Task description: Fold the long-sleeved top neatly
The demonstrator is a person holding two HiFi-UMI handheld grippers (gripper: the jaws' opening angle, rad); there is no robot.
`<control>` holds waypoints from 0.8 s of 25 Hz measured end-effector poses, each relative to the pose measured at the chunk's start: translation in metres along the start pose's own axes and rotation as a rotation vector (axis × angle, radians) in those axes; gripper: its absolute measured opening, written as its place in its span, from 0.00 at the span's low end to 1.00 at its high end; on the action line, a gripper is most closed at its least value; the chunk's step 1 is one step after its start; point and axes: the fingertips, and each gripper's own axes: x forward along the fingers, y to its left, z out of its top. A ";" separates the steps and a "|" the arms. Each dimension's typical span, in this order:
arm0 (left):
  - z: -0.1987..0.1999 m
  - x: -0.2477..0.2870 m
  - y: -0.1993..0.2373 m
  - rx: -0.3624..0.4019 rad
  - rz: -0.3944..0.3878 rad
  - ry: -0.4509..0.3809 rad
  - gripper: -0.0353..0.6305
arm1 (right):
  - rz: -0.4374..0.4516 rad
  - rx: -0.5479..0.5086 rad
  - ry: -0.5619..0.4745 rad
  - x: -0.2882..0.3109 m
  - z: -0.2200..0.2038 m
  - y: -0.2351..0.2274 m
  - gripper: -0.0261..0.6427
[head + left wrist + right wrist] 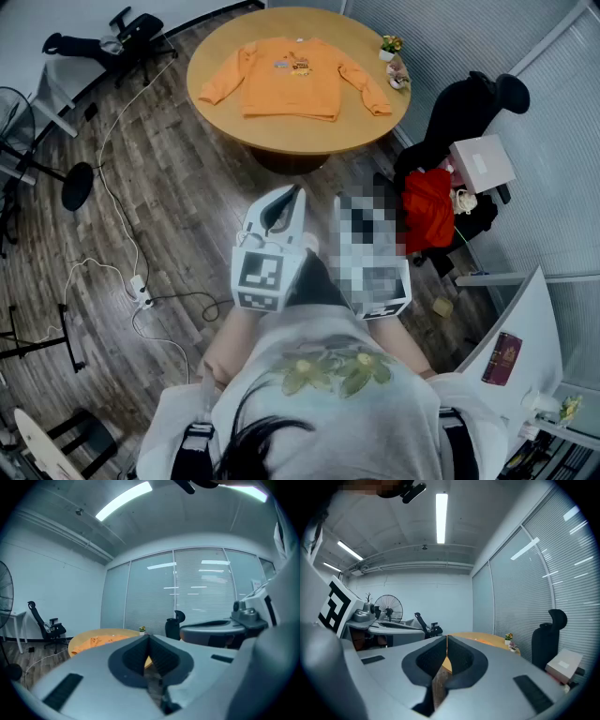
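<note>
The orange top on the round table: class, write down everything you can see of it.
The orange top is a long-sleeved sweatshirt of soft, thick-looking cloth, with a small picture on the chest. It lies flat and unfolded, front up, with its collar toward the table's far edge. Both sleeves are spread outward and slant toward the hem. It rests near the middle of the round wooden table, and only the tabletop touches it.
</note>
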 end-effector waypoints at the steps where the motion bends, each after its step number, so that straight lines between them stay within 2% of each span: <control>1: 0.001 0.003 0.001 -0.002 0.001 -0.004 0.06 | -0.002 0.001 -0.003 0.003 0.000 -0.002 0.07; 12: -0.005 0.036 0.015 -0.007 -0.014 0.032 0.06 | 0.036 0.032 0.001 0.041 -0.003 -0.017 0.07; 16: -0.007 0.054 0.026 -0.017 -0.032 0.042 0.06 | 0.066 0.077 0.022 0.061 -0.007 -0.026 0.07; 17: -0.006 0.059 0.029 -0.017 -0.032 0.042 0.08 | 0.072 0.087 0.025 0.067 -0.007 -0.030 0.08; 18: -0.006 0.065 0.034 -0.018 -0.030 0.044 0.14 | 0.081 0.093 0.029 0.073 -0.007 -0.033 0.11; 20: -0.005 0.077 0.045 -0.029 -0.019 0.041 0.31 | 0.105 0.100 0.046 0.087 -0.007 -0.037 0.27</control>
